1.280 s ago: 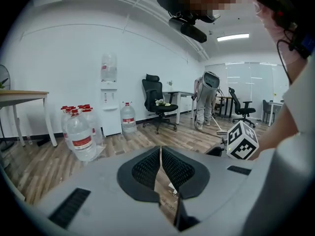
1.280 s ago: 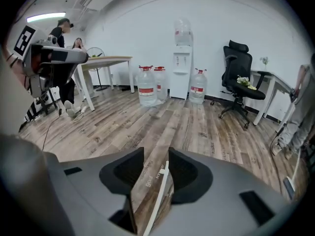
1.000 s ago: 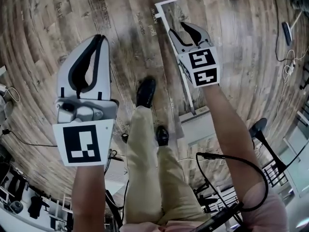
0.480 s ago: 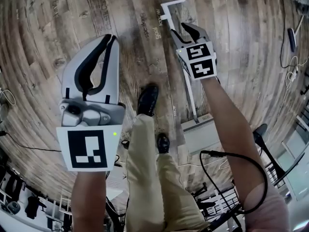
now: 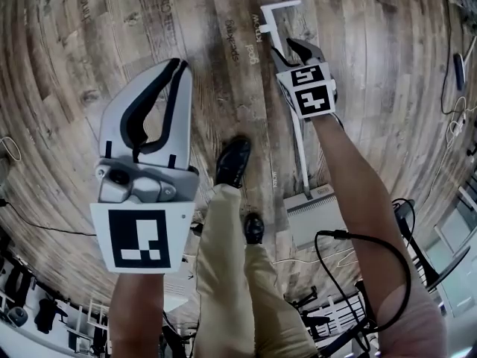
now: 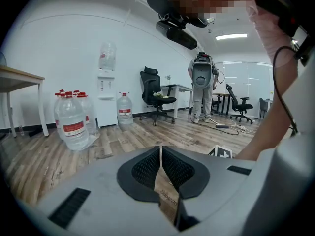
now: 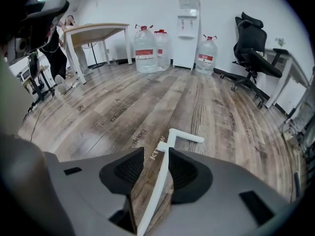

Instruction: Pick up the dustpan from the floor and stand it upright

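Note:
The white dustpan stands on the wooden floor. Its long handle (image 5: 301, 155) rises from the pan (image 5: 313, 216) by the person's feet to a bent top end (image 5: 279, 8). My right gripper (image 5: 283, 48) is shut on the upper part of the handle. In the right gripper view the handle (image 7: 160, 183) runs up between the pads and lies against the right one, at the right gripper (image 7: 156, 154). My left gripper (image 5: 179, 64) hovers to the left, apart from the dustpan. The left gripper (image 6: 161, 149) is shut with its pad tips touching and nothing in it.
The person's legs and black shoes (image 5: 232, 159) are between the two arms. Cables (image 5: 456, 69) lie at the right edge. Water bottles (image 6: 74, 124), a dispenser (image 6: 106, 100), an office chair (image 6: 157, 95) and a standing person (image 6: 202, 90) are further off. A table (image 7: 93, 31) stands at the left.
Both grippers have shifted forward over the floor. The dustpan handle went with the right gripper and its pan slid slightly closer to the feet.

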A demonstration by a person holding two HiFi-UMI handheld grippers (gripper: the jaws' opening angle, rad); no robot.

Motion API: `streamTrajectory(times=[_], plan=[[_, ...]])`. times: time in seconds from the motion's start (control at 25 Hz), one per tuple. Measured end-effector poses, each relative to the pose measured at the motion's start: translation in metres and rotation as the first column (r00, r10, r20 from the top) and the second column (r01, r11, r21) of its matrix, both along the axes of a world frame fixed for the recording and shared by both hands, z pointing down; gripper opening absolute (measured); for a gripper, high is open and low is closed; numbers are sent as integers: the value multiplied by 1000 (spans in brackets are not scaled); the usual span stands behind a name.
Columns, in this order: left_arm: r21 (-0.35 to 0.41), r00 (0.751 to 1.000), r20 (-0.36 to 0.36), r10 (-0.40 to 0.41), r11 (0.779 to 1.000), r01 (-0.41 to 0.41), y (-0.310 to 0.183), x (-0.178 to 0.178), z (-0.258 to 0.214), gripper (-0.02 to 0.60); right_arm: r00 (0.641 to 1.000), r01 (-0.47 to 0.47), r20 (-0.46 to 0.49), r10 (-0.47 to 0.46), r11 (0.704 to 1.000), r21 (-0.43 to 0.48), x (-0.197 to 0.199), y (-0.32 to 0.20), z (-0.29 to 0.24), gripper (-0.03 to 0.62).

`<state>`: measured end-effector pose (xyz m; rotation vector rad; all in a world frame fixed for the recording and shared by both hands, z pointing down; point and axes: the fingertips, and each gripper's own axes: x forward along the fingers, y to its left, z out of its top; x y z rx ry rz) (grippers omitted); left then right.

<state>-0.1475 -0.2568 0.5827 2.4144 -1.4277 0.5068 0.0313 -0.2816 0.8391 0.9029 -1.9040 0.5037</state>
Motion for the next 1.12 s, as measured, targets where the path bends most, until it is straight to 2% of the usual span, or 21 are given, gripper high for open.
streamTrajectory(times=[0.2,0.56,1.12], plan=[[-1,1000,-7,0,1000,0,-1,-1,12,23,1000,-4,-31,4,1000,-5,4,-6,22,156],[-18,1000,-4,-12,1000,12,1,-4,34,23,997,-15,-78,10,997,-71,11,-6,66,156],[-10,1000,17,17,1000,-17,18,7,41,23,989,-97,-119,83,988,-117,30,6,110,120]])
